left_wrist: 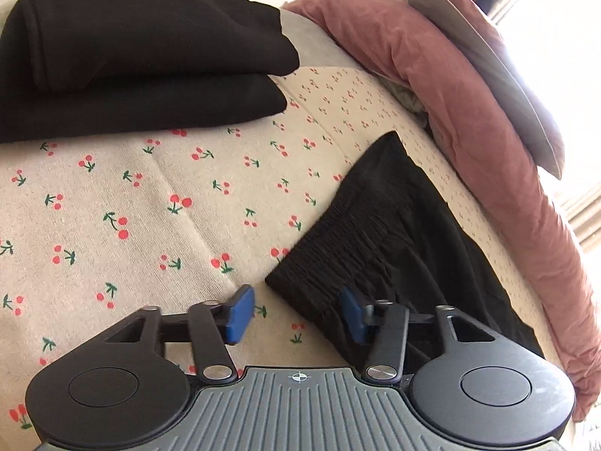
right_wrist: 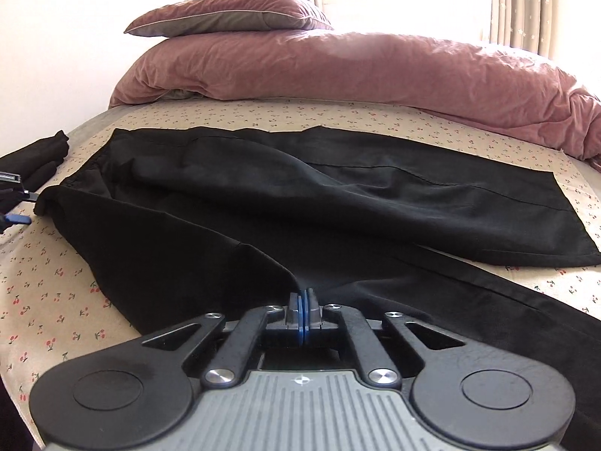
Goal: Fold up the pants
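Note:
Black pants (right_wrist: 338, 203) lie spread across the bed, waistband at the left, legs running right. The elastic waistband (left_wrist: 360, 225) shows in the left wrist view. My left gripper (left_wrist: 296, 312) is open, its blue pads either side of the waistband's near corner, just above the sheet. It also shows at the left edge of the right wrist view (right_wrist: 15, 206). My right gripper (right_wrist: 303, 300) is shut on a pinched fold of the near pant leg and lifts it slightly.
The bed has a cream cherry-print sheet (left_wrist: 131, 206). A stack of folded black clothes (left_wrist: 131, 56) lies to the left of the waistband. A pink duvet (right_wrist: 357, 71) and pillow (right_wrist: 229, 15) are piled along the far side. Curtains (right_wrist: 526, 3) hang behind.

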{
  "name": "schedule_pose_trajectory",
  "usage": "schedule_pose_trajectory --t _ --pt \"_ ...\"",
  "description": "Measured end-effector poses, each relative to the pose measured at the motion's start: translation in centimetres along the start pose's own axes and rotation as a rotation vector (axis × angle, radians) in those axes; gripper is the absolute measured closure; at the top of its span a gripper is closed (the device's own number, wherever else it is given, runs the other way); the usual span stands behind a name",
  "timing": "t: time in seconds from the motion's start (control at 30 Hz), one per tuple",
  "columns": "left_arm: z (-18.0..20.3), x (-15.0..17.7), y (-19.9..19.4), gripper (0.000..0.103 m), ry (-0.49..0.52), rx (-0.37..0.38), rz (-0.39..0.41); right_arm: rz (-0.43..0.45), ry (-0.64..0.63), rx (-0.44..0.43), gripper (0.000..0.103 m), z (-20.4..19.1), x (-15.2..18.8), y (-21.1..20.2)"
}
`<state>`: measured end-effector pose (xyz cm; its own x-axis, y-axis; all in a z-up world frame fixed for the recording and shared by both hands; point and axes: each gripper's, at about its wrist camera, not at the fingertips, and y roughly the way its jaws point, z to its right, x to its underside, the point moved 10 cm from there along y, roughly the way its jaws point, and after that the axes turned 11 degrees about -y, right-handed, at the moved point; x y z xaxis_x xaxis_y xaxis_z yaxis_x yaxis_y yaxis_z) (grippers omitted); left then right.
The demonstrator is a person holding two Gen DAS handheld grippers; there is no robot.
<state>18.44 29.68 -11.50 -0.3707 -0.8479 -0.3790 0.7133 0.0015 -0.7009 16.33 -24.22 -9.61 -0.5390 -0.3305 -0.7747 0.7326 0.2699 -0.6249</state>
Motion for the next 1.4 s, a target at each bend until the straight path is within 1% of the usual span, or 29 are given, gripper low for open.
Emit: schedule_pose_trajectory --t 0.03,0.07,0.1,0.13,0.2,0.27,0.3,0.4,0.43,0.53,0.63,0.67,0.7,0.73,0.77,0.8,0.83,0.87,0.9,0.97,1.0,1.03,1.07,1.13,1.2,1.27,1.33,1.4 --pt "-0.2 -0.2 0.3 0.075 -0.01 0.002 0.002 0.007 -0.01 -0.011 0.102 -0.3 0.0 -0.6" --pt "-0.3 -0.4 0.5 0.078 -0.019 0.007 0.007 0.013 -0.021 -0.022 0.102 -0.6 0.1 -1.3" --pt "-0.5 -0.6 0.7 0.084 -0.022 0.005 0.012 0.018 -0.032 -0.032 0.102 -0.9 0.3 -2.0" --pt "-0.7 -0.9 0.6 0.088 -0.022 0.009 0.015 0.02 -0.042 -0.042 0.102 -1.2 0.6 -2.6" --pt "-0.8 -1.3 0.3 0.091 -0.027 0.014 0.027 0.016 -0.055 -0.064 0.102 -1.9 1.2 -3.8" --pt "-1.1 -1.9 -0.8 0.094 -0.018 0.007 0.059 0.01 -0.068 -0.095 0.102 -2.5 1.8 -4.9" --pt "-1.2 -2.3 -1.4 0.099 -0.011 0.002 0.081 0.006 -0.069 -0.119 0.102 -3.0 2.2 -5.3" --pt "-1.6 -3.2 -3.3 0.099 0.027 -0.022 0.138 -0.001 -0.103 -0.209 0.102 -4.7 3.2 -6.4" --pt "-1.9 -3.4 -3.8 0.099 0.038 -0.038 0.155 -0.017 -0.117 -0.238 0.102 -5.3 3.7 -6.4" --pt "-2.7 -3.6 -4.9 0.099 0.08 -0.119 0.181 -0.094 -0.17 -0.31 0.102 -7.1 5.8 -6.1" --pt "-3.2 -3.1 -5.0 0.097 0.153 -0.204 0.18 -0.183 -0.229 -0.336 0.101 -8.5 7.6 -5.1" --pt "-3.3 -2.7 -4.9 0.096 0.186 -0.228 0.172 -0.212 -0.238 -0.334 0.097 -8.7 8.1 -4.8" --pt "-3.4 -2.4 -4.9 0.089 0.23 -0.251 0.165 -0.23 -0.235 -0.336 0.094 -8.7 8.3 -4.6" --pt "-3.3 -2.1 -4.9 0.088 0.271 -0.273 0.171 -0.233 -0.223 -0.344 0.087 -8.6 8.2 -4.6" --pt "-3.1 -1.9 -5.0 0.086 0.305 -0.288 0.174 -0.231 -0.211 -0.353 0.072 -8.3 8.0 -4.7" --pt "-3.0 -1.7 -5.2 0.071 0.328 -0.304 0.183 -0.223 -0.201 -0.352 0.058 -8.1 7.7 -4.9" --pt "-2.5 -1.5 -5.4 0.044 0.353 -0.305 0.198 -0.201 -0.195 -0.337 0.039 -7.7 7.3 -5.5" --pt "-1.9 -1.3 -5.9 0.032 0.375 -0.291 0.216 -0.178 -0.195 -0.314 0.036 -7.2 6.8 -6.0" --pt "-0.8 -1.0 -6.7 0.023 0.407 -0.257 0.251 -0.157 -0.195 -0.284 0.037 -6.6 6.4 -6.6" --pt "1.5 0.1 -7.9 0.022 0.49 -0.211 0.29 -0.128 -0.162 -0.227 0.036 -4.7 6.0 -8.2" --pt "2.5 0.9 -8.2 0.019 0.53 -0.183 0.294 -0.112 -0.136 -0.182 0.034 -3.4 5.8 -8.7" --pt "4.0 2.1 -8.4 0.015 0.58 -0.14 0.286 -0.103 -0.109 -0.135 0.029 -1.9 5.7 -9.0" --pt "4.9 3.2 -8.5 0.014 0.616 -0.106 0.27 -0.099 -0.073 -0.071 0.025 0.2 5.7 -9.3" --pt "7.1 6.3 -8.1 0.014 0.692 -0.03 0.207 -0.115 0.023 0.067 0.024 4.9 6.7 -9.3" --pt "8.9 9.8 -7.5 0.014 0.762 0.034 0.129 -0.156 0.13 0.203 0.024 10.0 7.9 -9.1" --pt "10.4 13.2 -6.9 0.014 0.828 0.088 0.052 -0.205 0.241 0.357 0.025 15.9 10.0 -9.1" --pt "11.5 16.7 -6.3 0.013 0.906 0.134 -0.005 -0.232 0.329 0.477 0.027 20.4 11.8 -8.9" --pt "12.1 19.4 -6.2 0.013 0.973 0.169 -0.042 -0.231 0.422 0.558 0.028 24.1 13.6 -8.8"
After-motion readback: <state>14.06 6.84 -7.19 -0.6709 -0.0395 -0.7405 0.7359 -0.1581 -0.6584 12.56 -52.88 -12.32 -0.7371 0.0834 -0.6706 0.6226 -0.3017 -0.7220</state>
